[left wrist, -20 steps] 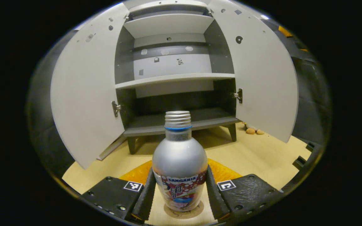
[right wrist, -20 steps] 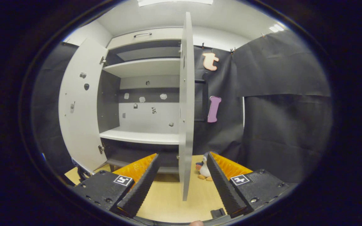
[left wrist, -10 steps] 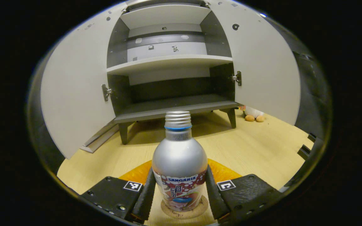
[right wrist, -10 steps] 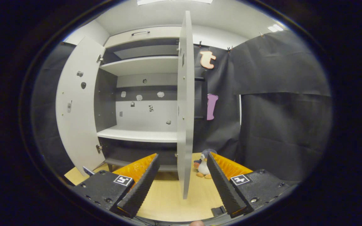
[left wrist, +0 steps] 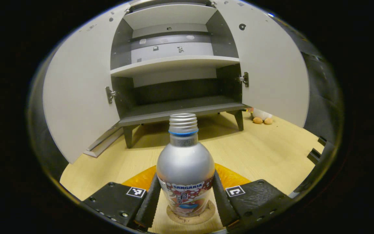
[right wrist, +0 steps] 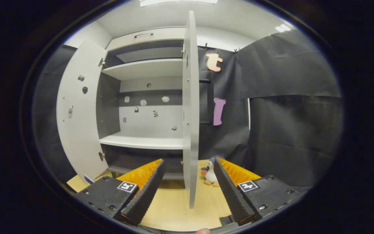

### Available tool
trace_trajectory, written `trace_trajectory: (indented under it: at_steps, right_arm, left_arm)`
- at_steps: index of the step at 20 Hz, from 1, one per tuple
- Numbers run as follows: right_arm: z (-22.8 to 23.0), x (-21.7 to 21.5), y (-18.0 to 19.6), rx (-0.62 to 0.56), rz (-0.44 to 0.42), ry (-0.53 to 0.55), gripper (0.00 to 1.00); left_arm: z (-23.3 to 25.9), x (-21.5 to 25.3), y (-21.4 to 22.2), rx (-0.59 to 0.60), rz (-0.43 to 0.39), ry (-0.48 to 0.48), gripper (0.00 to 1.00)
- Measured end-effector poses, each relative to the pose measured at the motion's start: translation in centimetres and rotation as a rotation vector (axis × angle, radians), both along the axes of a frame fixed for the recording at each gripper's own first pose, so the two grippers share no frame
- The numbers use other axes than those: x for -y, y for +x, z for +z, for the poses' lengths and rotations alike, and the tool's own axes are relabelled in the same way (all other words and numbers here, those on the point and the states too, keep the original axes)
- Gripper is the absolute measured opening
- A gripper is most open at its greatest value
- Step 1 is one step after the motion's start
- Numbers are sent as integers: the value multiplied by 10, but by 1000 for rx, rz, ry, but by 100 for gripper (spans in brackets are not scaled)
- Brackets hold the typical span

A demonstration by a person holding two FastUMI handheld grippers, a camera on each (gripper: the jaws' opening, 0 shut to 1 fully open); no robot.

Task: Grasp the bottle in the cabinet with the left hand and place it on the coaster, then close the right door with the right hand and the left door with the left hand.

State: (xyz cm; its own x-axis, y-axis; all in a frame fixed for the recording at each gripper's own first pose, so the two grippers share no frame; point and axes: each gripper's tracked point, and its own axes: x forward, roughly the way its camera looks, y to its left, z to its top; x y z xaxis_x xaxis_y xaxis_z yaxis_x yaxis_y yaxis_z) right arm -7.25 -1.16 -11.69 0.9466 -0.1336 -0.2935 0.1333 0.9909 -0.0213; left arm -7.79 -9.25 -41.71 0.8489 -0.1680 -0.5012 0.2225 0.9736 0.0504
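Wooden tabletop (left wrist: 265,152): bottle (left wrist: 185,169) upright on coaster (left wrist: 190,217), left gripper (left wrist: 185,203) clamped on it. Should release gently, back straight off. Right gripper (right wrist: 187,188) wide open, empty, straddling right door (right wrist: 191,107) edge.

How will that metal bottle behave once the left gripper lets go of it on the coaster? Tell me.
The bottle looks like stiff metal, so it should not deform. Its smooth, rounded body could slip or roll if knocked over. It is tall with a narrow neck, and the coaster under it is barely wider than its base, so it may tip if the left gripper brushes it.
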Motion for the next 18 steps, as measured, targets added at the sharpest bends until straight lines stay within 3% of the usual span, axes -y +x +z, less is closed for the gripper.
trace_trajectory:
  at_steps: [9,14,18]
  right_arm:
    - [-2,23,3,22,-3,19,99]
    - [4,44,5,62,-17,17,99]
    - [14,80,9,95,-61,-13,99]
  left_arm:
    - [-7,-9,-21,-106,40,18,80]
    - [4,-11,-31,-111,46,33,94]
    - [16,-13,-38,-99,37,69,97]
